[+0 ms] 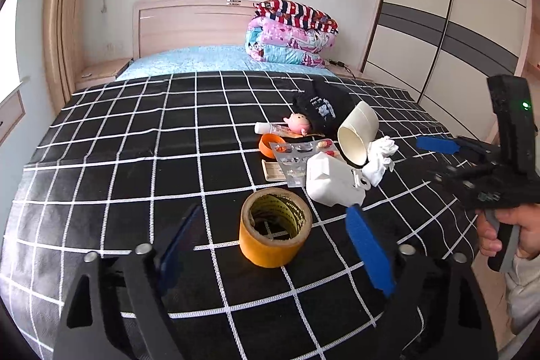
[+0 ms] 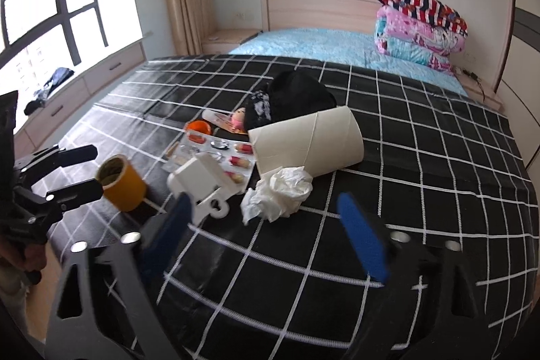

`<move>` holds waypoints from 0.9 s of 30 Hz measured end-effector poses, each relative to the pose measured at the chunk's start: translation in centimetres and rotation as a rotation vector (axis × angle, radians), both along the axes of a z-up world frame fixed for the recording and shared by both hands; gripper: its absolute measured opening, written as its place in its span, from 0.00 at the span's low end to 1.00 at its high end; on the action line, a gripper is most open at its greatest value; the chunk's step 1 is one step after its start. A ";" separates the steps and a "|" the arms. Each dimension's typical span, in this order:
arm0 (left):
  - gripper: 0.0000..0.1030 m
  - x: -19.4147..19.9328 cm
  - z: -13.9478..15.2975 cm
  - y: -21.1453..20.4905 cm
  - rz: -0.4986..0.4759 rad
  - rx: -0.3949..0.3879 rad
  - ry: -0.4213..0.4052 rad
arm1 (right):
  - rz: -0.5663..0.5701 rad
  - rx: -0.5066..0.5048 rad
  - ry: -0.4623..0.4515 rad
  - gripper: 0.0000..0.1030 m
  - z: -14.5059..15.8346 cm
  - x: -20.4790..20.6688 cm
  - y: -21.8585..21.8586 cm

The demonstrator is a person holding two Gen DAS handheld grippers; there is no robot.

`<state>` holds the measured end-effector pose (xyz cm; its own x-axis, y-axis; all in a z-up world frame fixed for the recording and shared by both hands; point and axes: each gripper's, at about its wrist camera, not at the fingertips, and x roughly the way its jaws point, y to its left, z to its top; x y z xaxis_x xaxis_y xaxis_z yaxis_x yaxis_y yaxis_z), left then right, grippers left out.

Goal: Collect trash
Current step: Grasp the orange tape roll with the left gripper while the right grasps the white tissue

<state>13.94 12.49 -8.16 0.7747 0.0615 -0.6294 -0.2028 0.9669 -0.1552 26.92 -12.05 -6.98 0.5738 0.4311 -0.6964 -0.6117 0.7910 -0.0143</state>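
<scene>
A pile of items lies on the black checked cover [image 1: 135, 177]. A crumpled white tissue [image 1: 379, 157] [image 2: 281, 191] lies beside a tipped white paper cup [image 1: 357, 134] [image 2: 307, 140]. A white plastic box [image 1: 334, 183] [image 2: 202, 181], blister packs of pills [image 1: 303, 154] [image 2: 229, 157] and a yellow tape roll [image 1: 275, 226] [image 2: 123, 188] lie near. My left gripper [image 1: 273, 242] is open, its fingers either side of the tape roll. My right gripper [image 2: 266, 221] is open, just before the tissue; it also shows in the left wrist view [image 1: 435, 145].
A black cap [image 1: 320, 108] [image 2: 293, 98], a pink toy [image 1: 298, 122], a white tube [image 1: 270, 128] and an orange lid [image 1: 268, 145] [image 2: 199, 128] lie behind the pile. Folded quilts [image 1: 292, 32] sit at the headboard. A wardrobe [image 1: 445, 32] stands to the right.
</scene>
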 end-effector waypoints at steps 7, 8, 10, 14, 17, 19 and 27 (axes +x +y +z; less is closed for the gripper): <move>0.56 1.2 -0.8 0.2 -0.018 -0.015 0.022 | -0.018 -0.025 0.049 0.62 -1.5 1.8 0.7; 0.47 1.3 -1.0 0.3 -0.013 -0.020 0.030 | -0.022 -0.028 0.062 0.56 -1.8 2.0 0.8; 0.46 1.3 -1.1 0.4 -0.012 -0.030 0.025 | -0.022 -0.032 0.083 0.37 -2.2 2.4 0.8; 0.45 0.8 -0.9 0.3 -0.017 -0.033 0.013 | -0.026 -0.019 0.098 0.27 -2.2 2.3 0.3; 0.45 0.5 -0.5 0.0 -0.020 -0.033 -0.002 | -0.024 -0.007 0.098 0.26 -1.7 2.0 0.0; 0.45 0.3 -0.2 -0.2 -0.024 -0.030 -0.010 | -0.021 0.000 0.093 0.25 -1.4 1.7 0.0; 0.45 -1.2 1.1 -1.7 -0.041 -0.006 -0.040 | -0.016 0.026 0.074 0.25 -0.1 -0.5 -0.7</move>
<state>12.78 10.80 -7.03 0.8009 0.0254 -0.5982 -0.1566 0.9732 -0.1683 26.45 -12.70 -7.05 0.5280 0.4410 -0.7258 -0.5975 0.8002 0.0515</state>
